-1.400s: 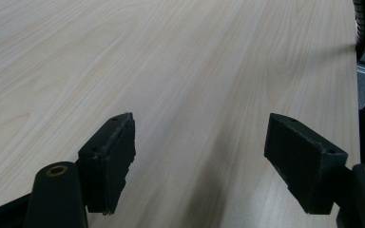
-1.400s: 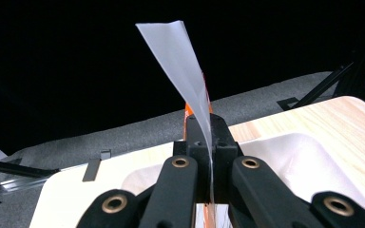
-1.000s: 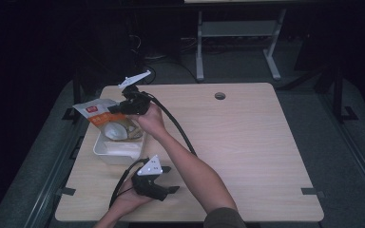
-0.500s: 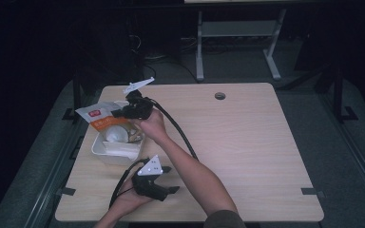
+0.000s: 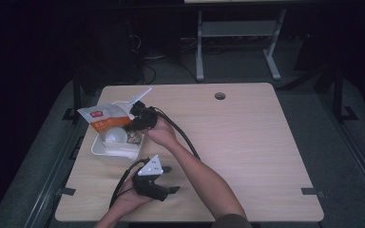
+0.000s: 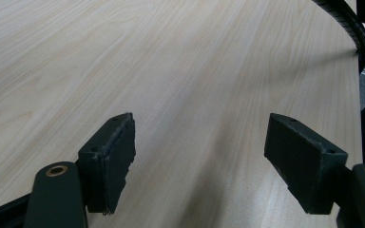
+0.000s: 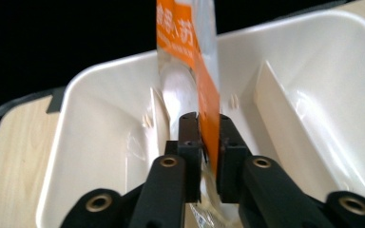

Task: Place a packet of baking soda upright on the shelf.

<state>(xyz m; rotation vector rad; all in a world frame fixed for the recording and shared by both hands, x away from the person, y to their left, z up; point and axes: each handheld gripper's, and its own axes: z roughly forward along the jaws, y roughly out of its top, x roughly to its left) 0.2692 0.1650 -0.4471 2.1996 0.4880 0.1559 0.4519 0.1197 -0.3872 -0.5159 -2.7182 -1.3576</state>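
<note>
My left gripper (image 5: 164,183) rests open and empty on the table (image 5: 247,142) nearest me. Beyond it, my right gripper (image 7: 208,135), its jaws just easing apart, pinches the orange packet (image 7: 190,52) over the white tray (image 7: 100,123). It could slip early and catch a divider. Its long axis runs away from the jaws.

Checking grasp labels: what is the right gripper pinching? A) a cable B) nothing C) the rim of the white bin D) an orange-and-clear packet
D: in the right gripper view the right gripper has its jaws closed on the orange-and-clear packet, which hangs over the white bin.
</note>
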